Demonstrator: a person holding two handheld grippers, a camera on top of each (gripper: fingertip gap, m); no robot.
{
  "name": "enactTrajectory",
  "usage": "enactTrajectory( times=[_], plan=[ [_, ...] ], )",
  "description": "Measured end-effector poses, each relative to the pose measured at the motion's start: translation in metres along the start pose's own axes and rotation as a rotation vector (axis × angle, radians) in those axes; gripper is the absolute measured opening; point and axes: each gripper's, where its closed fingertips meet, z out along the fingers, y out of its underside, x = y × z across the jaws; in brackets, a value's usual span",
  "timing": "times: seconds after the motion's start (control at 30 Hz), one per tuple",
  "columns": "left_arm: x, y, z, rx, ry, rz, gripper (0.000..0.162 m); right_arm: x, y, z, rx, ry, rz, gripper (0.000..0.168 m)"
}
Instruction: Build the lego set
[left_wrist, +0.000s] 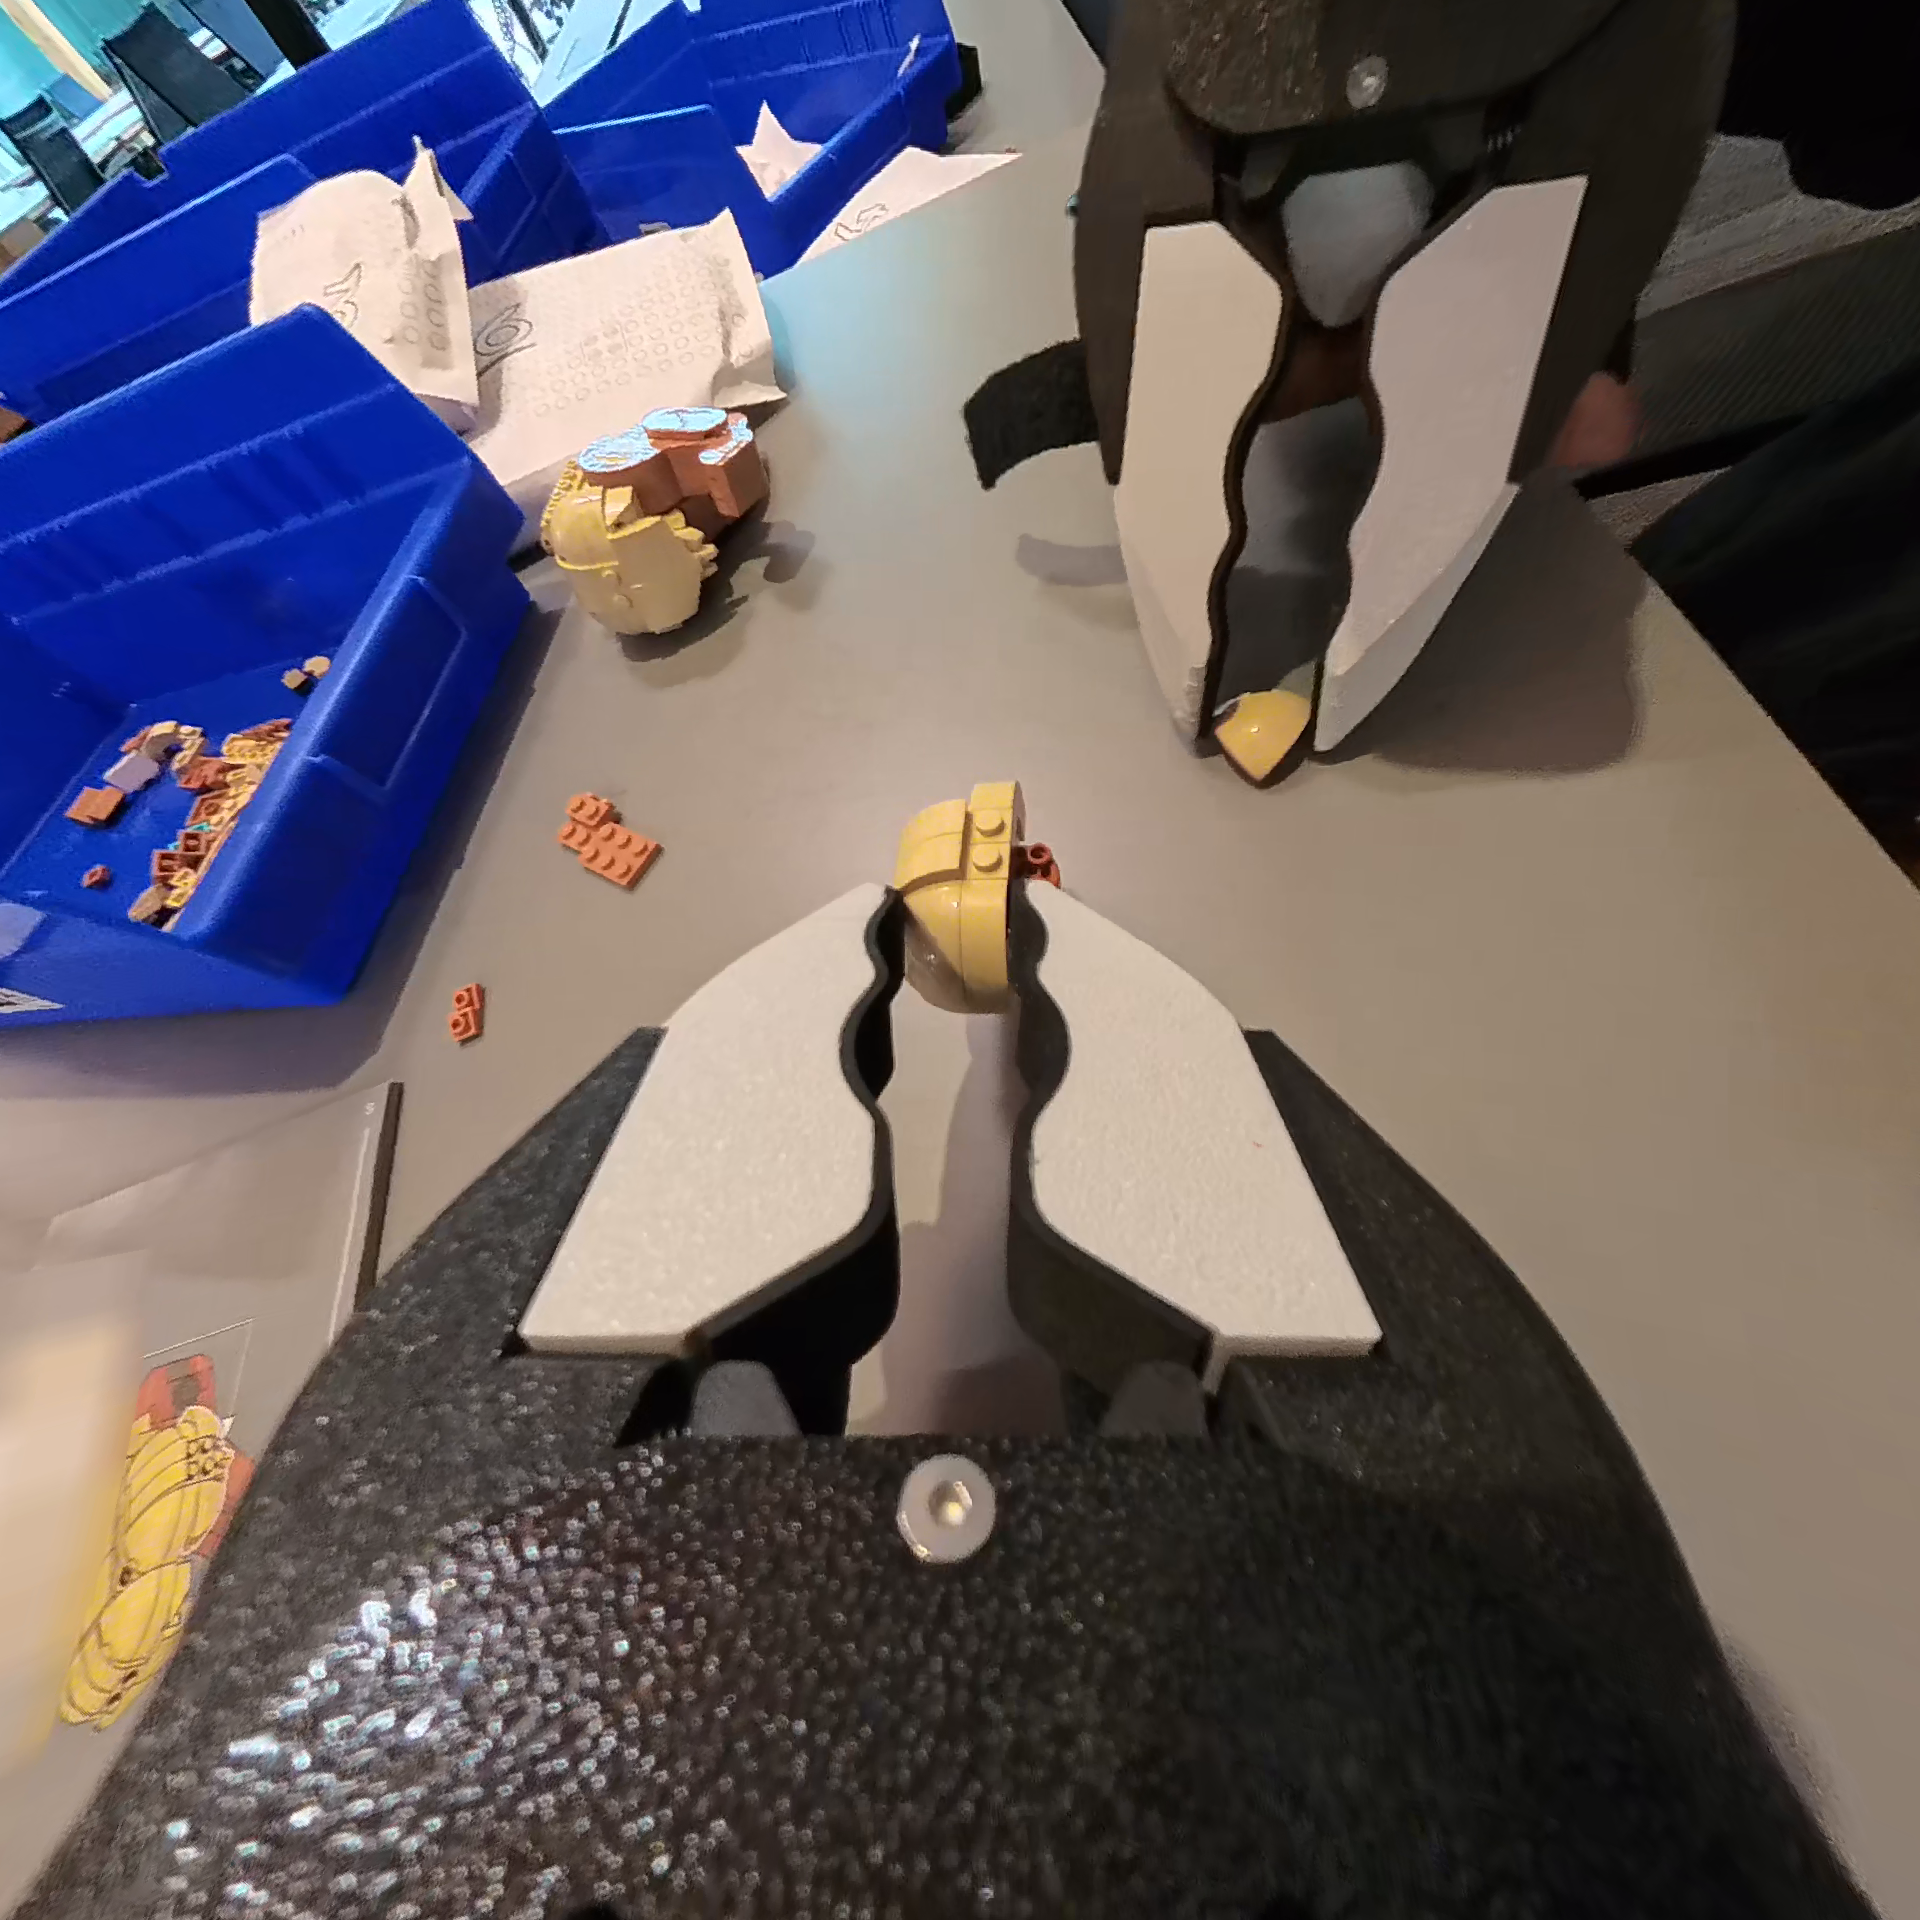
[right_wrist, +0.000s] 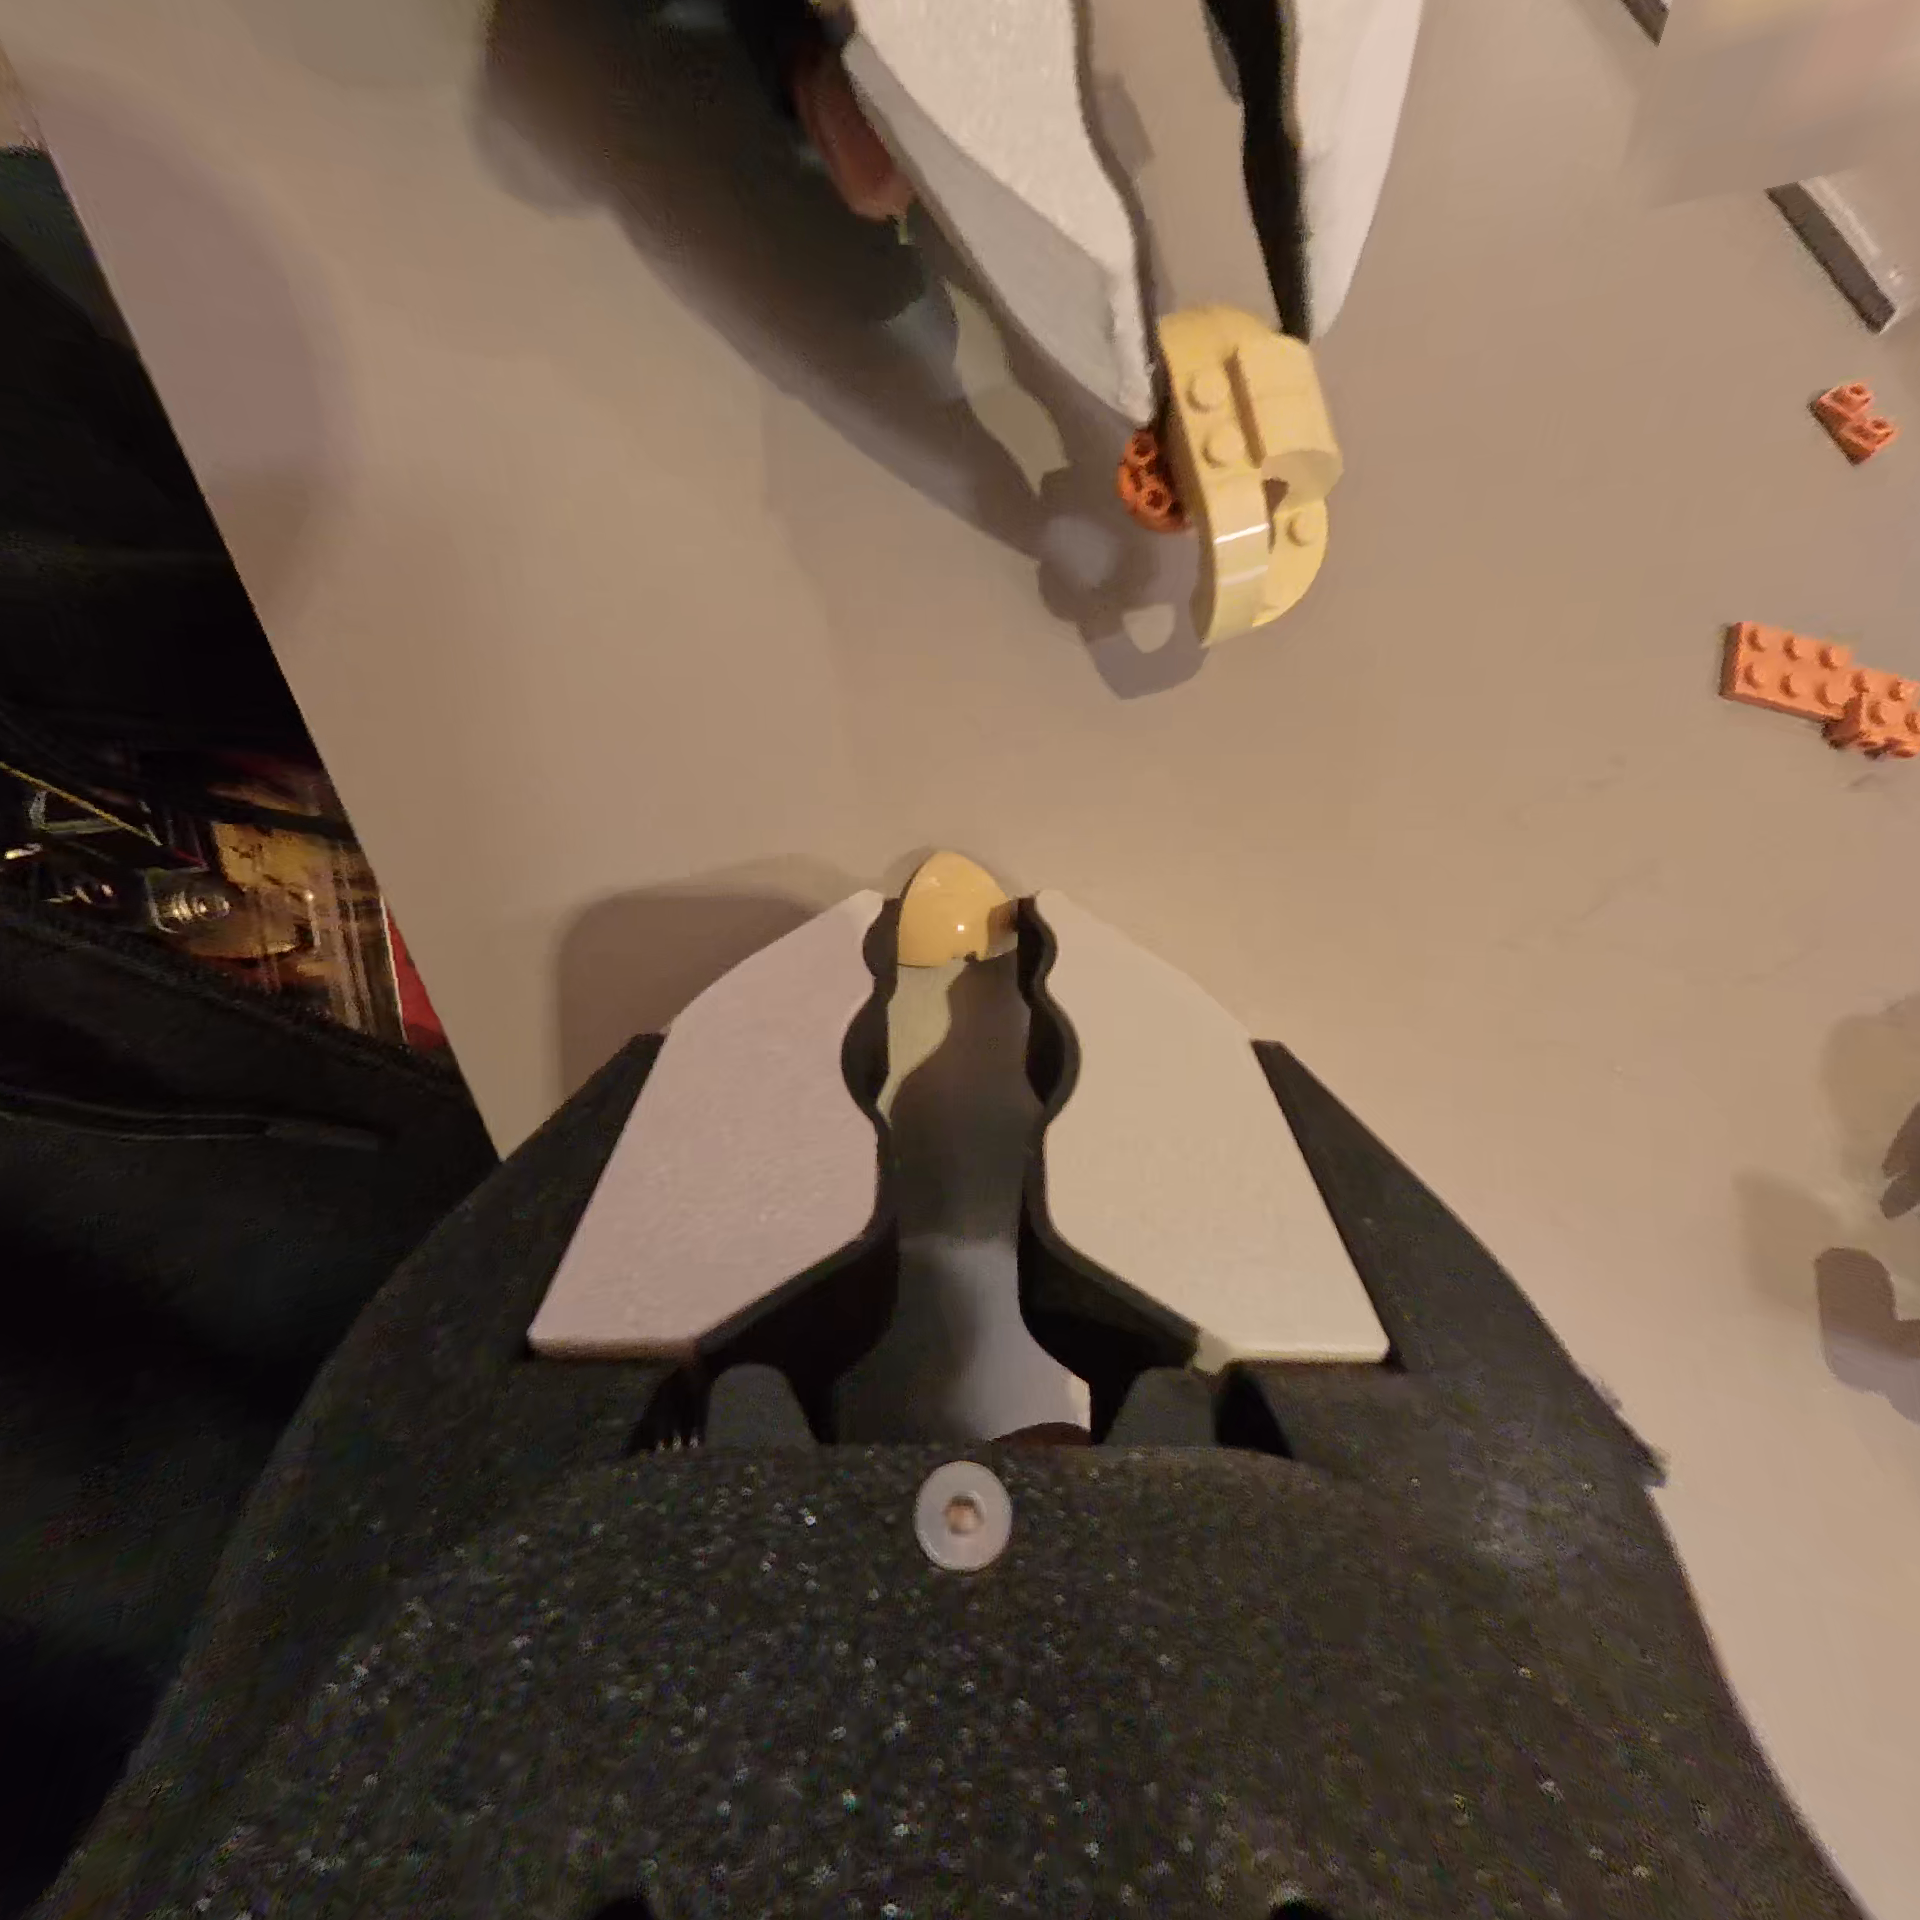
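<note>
My left gripper (left_wrist: 956, 935) is clamped on the rounded tan brick sub-assembly (left_wrist: 961, 904) with its small brown studded piece, just above the grey table (left_wrist: 1351, 1143). My right gripper (right_wrist: 951, 920) pinches a small tan dome piece (right_wrist: 943, 923). I judge this the joining step: next I must line the dome up with the exposed studs and press.

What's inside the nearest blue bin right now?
The blue bin holds a loose scatter of small brown and tan lego pieces across its floor. The front wall hides the floor's near edge, so pieces there can't be seen. The left wrist view alone shows it.
</note>
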Motion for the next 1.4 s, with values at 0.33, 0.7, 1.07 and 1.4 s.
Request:
enactTrajectory(
  times=[0.33, 0.7, 1.07, 1.4],
  plan=[
    [-0.012, -0.023, -0.016, 0.196, 0.056, -0.216, 0.019, 0.056, -0.077, -0.055, 0.661, -0.282, 0.555, 0.021],
    [-0.035, -0.056, -0.050, 0.591, 0.157, -0.549, 0.018, 0.089, -0.123, -0.082, 1.078, -0.691, 0.948, 0.021],
    [-0.035, -0.057, -0.056, 0.600, 0.114, -0.440, 0.018, 0.076, -0.142, -0.070, 1.044, -0.635, 0.829, 0.021],
    [-0.010, -0.063, -0.052, 0.511, 0.036, -0.073, 0.018, 0.042, -0.136, -0.062, 0.791, -0.385, 0.294, 0.021]
  ],
)
